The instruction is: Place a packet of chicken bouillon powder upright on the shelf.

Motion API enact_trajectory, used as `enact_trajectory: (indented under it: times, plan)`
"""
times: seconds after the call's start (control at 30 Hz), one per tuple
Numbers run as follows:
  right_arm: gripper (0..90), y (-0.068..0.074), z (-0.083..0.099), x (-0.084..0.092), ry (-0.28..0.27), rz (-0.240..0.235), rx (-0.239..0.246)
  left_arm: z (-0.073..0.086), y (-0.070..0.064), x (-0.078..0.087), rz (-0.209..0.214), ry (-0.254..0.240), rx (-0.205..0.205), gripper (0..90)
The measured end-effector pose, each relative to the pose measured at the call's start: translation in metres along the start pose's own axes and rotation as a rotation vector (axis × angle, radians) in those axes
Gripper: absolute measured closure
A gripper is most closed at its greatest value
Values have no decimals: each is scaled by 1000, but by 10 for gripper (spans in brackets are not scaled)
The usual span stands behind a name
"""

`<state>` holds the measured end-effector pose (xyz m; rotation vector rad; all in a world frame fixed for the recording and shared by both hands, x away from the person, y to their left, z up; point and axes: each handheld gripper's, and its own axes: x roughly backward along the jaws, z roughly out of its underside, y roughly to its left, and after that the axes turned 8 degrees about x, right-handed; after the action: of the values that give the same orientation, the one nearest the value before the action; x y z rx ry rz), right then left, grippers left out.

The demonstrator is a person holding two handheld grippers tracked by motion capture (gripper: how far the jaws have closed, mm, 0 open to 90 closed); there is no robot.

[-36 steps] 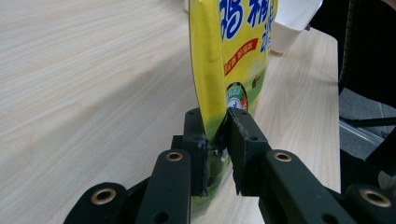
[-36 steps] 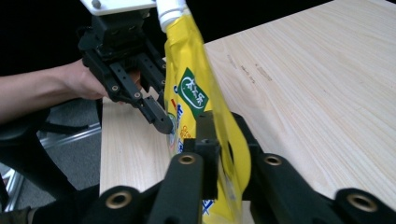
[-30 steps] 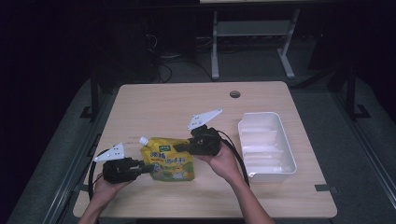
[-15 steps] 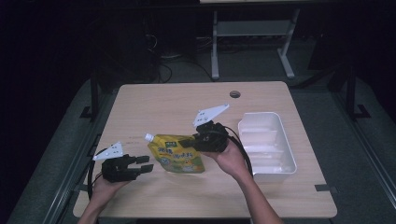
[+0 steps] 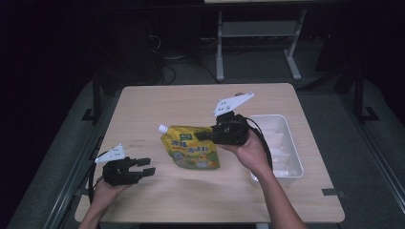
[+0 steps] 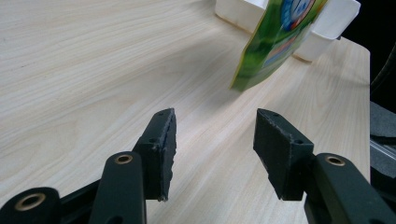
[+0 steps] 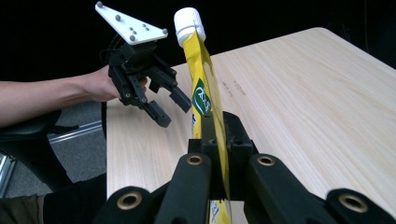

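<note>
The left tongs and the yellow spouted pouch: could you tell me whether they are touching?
Apart. In the left gripper view, the left tongs stand open with bare table between them and the pouch, which hangs farther off.

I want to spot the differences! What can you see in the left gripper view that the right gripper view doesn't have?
Left gripper view alone: the white tray behind the pouch, and the left gripper's open jaws up close. Right gripper view alone: the pouch's white cap, the person's hand, and the right gripper pinching the pouch. Both: the yellow-green pouch and the wooden table.

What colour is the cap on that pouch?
White, on the yellow pouch; the cap shows best in the right gripper view.
</note>
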<state>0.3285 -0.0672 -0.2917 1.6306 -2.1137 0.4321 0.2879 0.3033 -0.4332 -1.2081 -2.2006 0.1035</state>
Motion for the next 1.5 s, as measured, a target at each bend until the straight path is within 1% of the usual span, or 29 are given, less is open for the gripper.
enact_trajectory:
  times: [0.03, 0.07, 0.23, 0.27, 0.37, 0.4, 0.43, 0.47, 0.57, 0.6, 0.63, 0.7, 0.73, 0.77, 0.8, 0.87, 0.9, 0.97, 1.0, 1.13, 1.2, 1.3, 1.4, 1.5]
  plan:
    - [893, -2, -2, 6, 6, 5, -2, 0, 0, 0, 0, 1, -2, 480]
    - [893, -2, -2, 6, 6, 5, -2, 0, 0, 0, 0, 1, -3, 480]
    - [893, -8, -3, 23, 0, 26, -9, 1, 1, 2, -2, 1, -3, 478]
    - [893, -12, -3, 31, -3, 38, -20, 1, 1, 2, -2, 1, -1, 478]
    - [893, -19, 1, 43, -11, 50, -41, 1, 3, 2, 0, -1, 2, 478]
    - [893, -19, 1, 43, -11, 50, -41, 2, 3, 2, -1, -1, 5, 478]
    - [892, -22, 4, 50, -11, 61, -49, 2, 4, 3, 0, -1, 5, 478]
    - [892, -22, 4, 50, -11, 61, -49, 2, 4, 3, 0, -1, 5, 478]
    - [892, -27, 5, 66, -15, 91, -55, 2, 4, 2, -4, 6, 5, 478]
    - [892, -27, 5, 66, -15, 91, -55, 2, 4, 2, -4, 6, 5, 478]
    - [892, -29, 6, 75, -21, 106, -58, 2, 5, 2, -4, 7, 5, 478]
    - [892, -29, 6, 78, -23, 111, -60, 3, 4, 2, -5, 9, 4, 478]
    - [891, -31, 7, 86, -32, 122, -64, 3, 5, 2, -6, 12, 2, 477]
    - [891, -32, 8, 89, -35, 126, -63, 3, 5, 1, -6, 19, 3, 478]
    - [891, -32, 8, 89, -35, 126, -63, 3, 5, 1, -6, 19, 3, 478]
    - [891, -34, 14, 100, -39, 142, -84, 3, 5, 1, -5, 21, 5, 477]
    - [891, -34, 14, 100, -39, 142, -84, 3, 5, 0, -6, 21, 6, 477]
    - [890, -35, 21, 108, -44, 157, -94, 3, 5, 0, -9, 21, 6, 473]
    - [890, -35, 21, 108, -44, 157, -94, 3, 5, 0, -9, 21, 6, 471]
    - [890, -35, 30, 118, -44, 175, -110, 3, 6, 1, -14, 23, 8, 463]
    - [890, -36, 34, 123, -45, 181, -125, 3, 6, 1, -16, 22, 8, 460]
    - [890, -36, 41, 131, -52, 194, -138, 3, 6, 0, -29, 28, 8, 430]
    - [891, -35, 43, 135, -54, 200, -137, 3, 6, 0, -34, 39, 2, 419]
    - [891, -35, 45, 137, -51, 199, -137, 3, 6, 0, -33, 39, 2, 419]
